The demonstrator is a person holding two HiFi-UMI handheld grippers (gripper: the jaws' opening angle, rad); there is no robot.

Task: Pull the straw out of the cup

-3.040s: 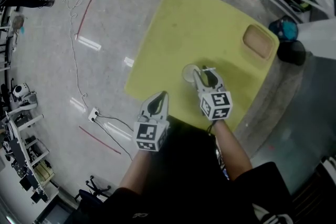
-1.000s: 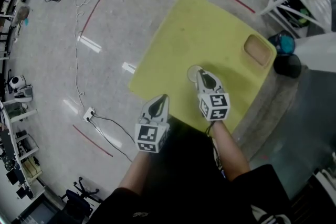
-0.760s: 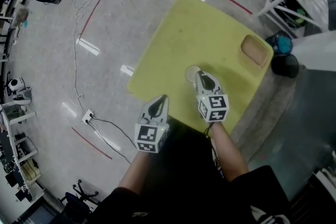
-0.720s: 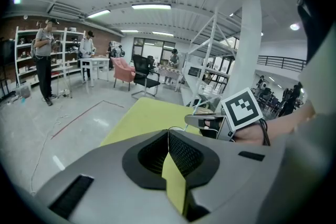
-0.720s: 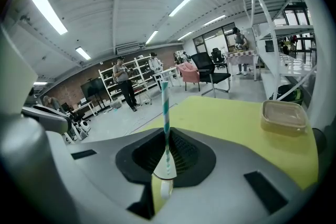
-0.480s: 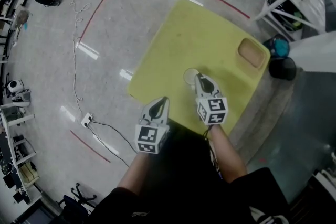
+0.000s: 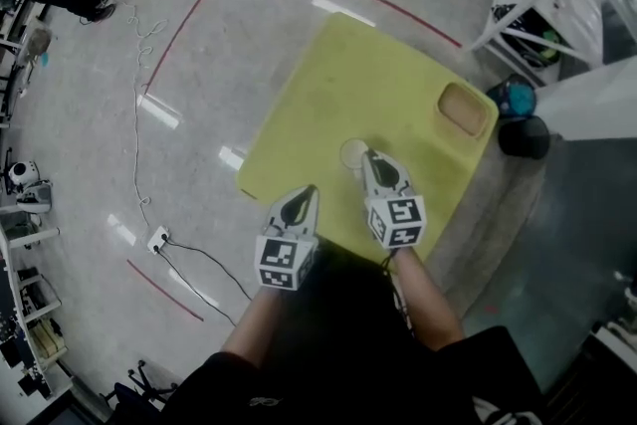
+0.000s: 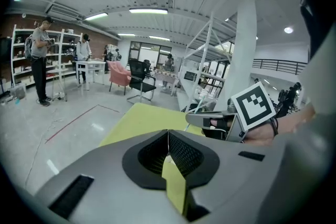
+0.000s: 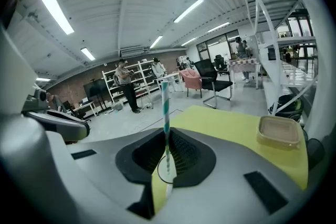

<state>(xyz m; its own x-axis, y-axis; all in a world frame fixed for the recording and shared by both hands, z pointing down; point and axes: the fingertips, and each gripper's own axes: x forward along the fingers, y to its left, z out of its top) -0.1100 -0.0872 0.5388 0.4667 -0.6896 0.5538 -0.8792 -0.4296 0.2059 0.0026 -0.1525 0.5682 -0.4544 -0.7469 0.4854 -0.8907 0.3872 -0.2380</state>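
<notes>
- Green-and-white straw [image 9: 166, 107] stands straight up, pinched tight between the jaws of the right gripper [image 9: 167, 139].
- Its bottom end points down into the cup [image 9: 159, 174], right under those jaws.
- So the way out looks like straight up.
- Under the cup is the yellow table [image 7: 378, 65].
- Off to the side, farther away, the left gripper [image 8: 168, 136] is closed on nothing.

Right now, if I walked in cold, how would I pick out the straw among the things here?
Start at the big yellow table. A pale round cup stands near its front edge, with the right gripper at it. The straw stands upright, pinched between that gripper's jaws. It is thin and striped teal and white, unlike the squat cup and the brown tray at the table's corner.
</notes>
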